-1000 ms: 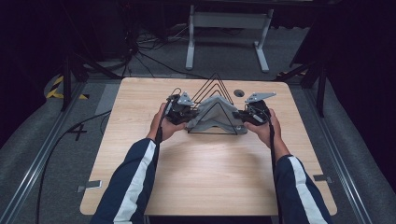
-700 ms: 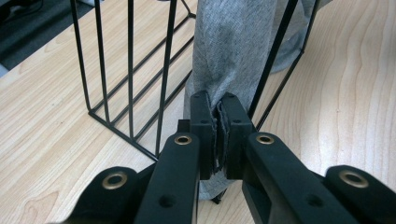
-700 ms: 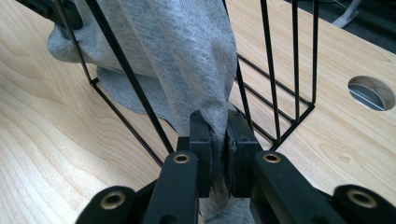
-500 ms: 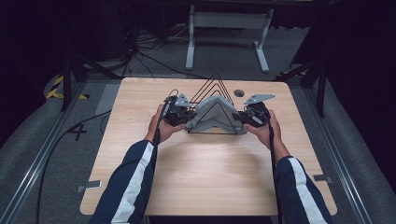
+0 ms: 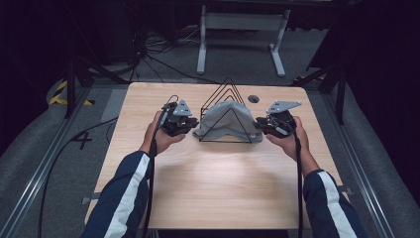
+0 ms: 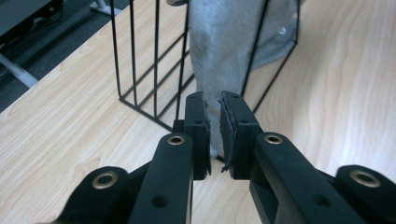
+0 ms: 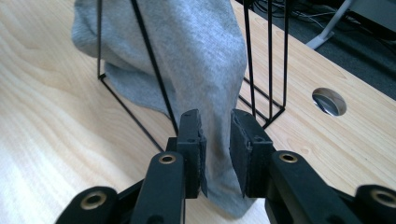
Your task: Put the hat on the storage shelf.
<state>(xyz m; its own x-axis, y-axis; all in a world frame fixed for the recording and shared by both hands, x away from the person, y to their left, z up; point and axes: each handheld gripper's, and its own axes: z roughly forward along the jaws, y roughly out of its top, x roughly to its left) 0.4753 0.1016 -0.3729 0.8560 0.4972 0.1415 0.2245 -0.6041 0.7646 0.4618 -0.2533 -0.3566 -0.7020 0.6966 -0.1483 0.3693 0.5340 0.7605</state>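
Note:
A grey cloth (image 5: 225,119) hangs draped over a black wire triangular rack (image 5: 228,85) near the far middle of the wooden table (image 5: 213,183). My left gripper (image 5: 194,127) sits at the cloth's left end and my right gripper (image 5: 258,127) at its right end. In the left gripper view the jaws (image 6: 214,100) stand a narrow gap apart, just opened, with the cloth's (image 6: 219,46) lower edge in line with the gap and unpressed. In the right gripper view the jaws (image 7: 215,119) have just been opening too; the cloth (image 7: 196,51) hangs loose between the pads.
A round cable hole (image 5: 253,99) lies in the table just behind the rack on the right. Metal stand legs (image 5: 242,34) and cables are on the floor beyond the table's far edge. Bare wood stretches toward the person.
Both grippers have drawn slightly outward from the rack and their jaws have parted, letting go of the cloth ends. The cloth stays draped on the rack.

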